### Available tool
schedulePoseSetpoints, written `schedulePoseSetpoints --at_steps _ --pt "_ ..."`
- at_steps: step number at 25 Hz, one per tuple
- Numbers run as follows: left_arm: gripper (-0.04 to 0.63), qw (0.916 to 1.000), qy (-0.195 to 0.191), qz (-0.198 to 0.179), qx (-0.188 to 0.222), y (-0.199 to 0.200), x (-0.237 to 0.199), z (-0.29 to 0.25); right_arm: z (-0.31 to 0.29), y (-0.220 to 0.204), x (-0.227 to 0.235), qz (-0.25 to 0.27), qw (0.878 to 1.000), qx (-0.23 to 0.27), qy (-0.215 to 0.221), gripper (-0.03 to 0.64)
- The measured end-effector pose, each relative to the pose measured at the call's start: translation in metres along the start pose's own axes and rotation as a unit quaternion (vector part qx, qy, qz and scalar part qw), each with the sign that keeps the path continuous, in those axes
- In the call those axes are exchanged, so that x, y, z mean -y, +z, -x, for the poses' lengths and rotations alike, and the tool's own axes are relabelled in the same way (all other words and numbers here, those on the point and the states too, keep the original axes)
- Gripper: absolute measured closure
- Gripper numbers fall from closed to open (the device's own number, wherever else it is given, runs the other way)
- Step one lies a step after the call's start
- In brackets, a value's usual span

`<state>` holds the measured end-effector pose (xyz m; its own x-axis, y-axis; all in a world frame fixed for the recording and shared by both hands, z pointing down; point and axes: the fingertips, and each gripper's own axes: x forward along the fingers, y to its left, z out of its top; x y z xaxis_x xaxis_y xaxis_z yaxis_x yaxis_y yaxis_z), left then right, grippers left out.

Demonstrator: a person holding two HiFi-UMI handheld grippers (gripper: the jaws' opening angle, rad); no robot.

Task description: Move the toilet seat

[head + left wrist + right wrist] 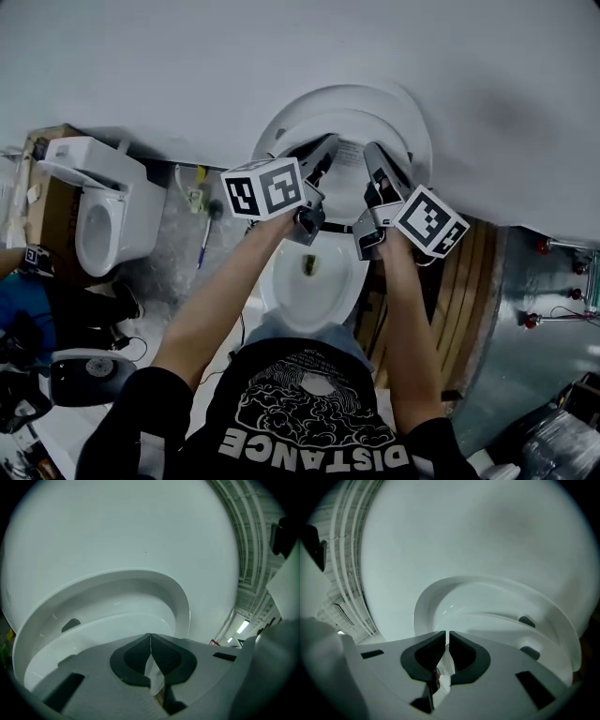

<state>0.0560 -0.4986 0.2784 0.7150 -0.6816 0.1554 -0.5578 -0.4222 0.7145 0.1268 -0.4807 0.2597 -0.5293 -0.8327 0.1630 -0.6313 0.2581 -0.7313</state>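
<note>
The white toilet seat (349,120) stands raised against its lid (417,117), above the open bowl (314,281). My left gripper (328,150) points at the seat's left part and my right gripper (373,152) at its right part, both tips right at the ring. In the left gripper view the jaws (151,635) are shut tip to tip, with the seat ring (108,597) just beyond them. The right gripper view shows the jaws (447,632) shut with only a hairline gap before the seat ring (497,597). I see nothing gripped between either pair of pads.
A second toilet (103,206) stands at the left beside a cardboard box (47,187). A blue-handled tool (206,239) lies on the floor between the toilets. Wooden boards (469,300) lean at the right, near red valves (542,246). A white wall (187,66) is behind.
</note>
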Motion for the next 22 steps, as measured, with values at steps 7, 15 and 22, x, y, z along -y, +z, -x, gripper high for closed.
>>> schedulePoseSetpoints --at_steps 7,15,22 --pt "0.580 0.9983 -0.001 -0.054 -0.021 -0.012 0.017 0.022 0.022 -0.013 -0.025 0.112 0.992 0.009 -0.051 0.583" --pt "0.581 0.9928 -0.004 -0.112 -0.044 -0.033 0.032 0.064 0.051 -0.046 -0.054 0.196 0.975 0.003 -0.100 0.584" --pt "0.583 0.9864 0.007 -0.156 -0.051 -0.048 0.040 0.096 0.067 -0.075 -0.070 0.247 0.961 -0.016 -0.125 0.584"
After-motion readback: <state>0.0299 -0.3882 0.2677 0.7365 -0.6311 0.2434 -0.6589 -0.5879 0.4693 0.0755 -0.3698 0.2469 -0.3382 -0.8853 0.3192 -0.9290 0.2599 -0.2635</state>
